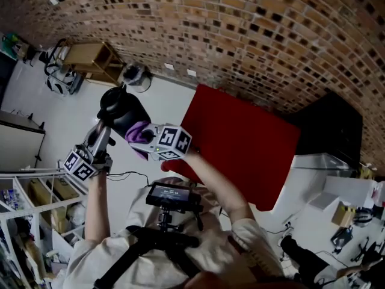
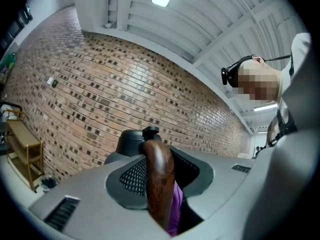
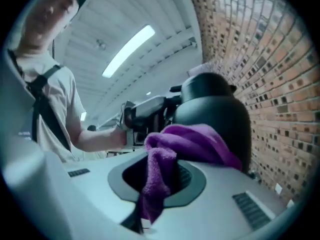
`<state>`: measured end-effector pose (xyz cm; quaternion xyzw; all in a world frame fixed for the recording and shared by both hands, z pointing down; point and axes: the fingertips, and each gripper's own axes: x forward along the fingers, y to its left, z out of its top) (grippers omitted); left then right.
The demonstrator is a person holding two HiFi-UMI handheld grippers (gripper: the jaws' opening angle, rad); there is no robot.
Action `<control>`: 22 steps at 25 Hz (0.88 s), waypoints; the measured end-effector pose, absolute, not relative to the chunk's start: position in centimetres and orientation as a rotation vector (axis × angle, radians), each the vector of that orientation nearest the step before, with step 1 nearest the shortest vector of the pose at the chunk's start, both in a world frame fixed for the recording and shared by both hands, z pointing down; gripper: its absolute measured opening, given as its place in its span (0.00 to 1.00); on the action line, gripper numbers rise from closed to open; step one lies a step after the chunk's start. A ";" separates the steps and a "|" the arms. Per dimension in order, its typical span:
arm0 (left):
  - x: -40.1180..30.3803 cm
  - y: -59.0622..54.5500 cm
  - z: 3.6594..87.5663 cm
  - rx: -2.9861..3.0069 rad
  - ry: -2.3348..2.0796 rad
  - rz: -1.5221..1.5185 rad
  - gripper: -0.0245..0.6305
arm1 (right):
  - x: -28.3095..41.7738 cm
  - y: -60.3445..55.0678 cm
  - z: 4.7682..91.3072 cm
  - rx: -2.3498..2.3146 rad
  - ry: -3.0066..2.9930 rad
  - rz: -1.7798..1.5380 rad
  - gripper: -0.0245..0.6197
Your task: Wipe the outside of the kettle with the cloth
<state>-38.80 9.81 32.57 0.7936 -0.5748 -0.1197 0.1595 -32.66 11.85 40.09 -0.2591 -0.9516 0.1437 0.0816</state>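
Observation:
A black kettle is held up in the air, away from any surface. My left gripper is shut on its brown wooden handle, with the kettle's lid just beyond the jaws. My right gripper is shut on a purple cloth and holds it against the kettle's side. In the right gripper view the cloth bunches out of the jaws and lies on the dark kettle body. The left gripper shows behind it. A strip of the cloth shows beside the handle.
A brick wall stands ahead. Below it lie a red surface and a black cabinet. A wooden shelf stands at the far left, and white racking at the near left. A camera rig hangs at the person's chest.

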 end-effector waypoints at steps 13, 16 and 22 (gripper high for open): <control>-36.0 11.6 31.9 2.370 -1.407 -0.455 0.22 | -31.4 -1.4 47.1 -0.505 -2.826 1.000 0.15; -34.6 11.6 32.0 2.399 -1.321 -0.494 0.22 | -34.9 -3.4 46.7 -0.677 -2.680 1.409 0.15; -34.6 12.2 30.6 2.409 -1.322 -0.571 0.21 | -32.4 -3.5 44.9 -0.792 -2.654 1.628 0.15</control>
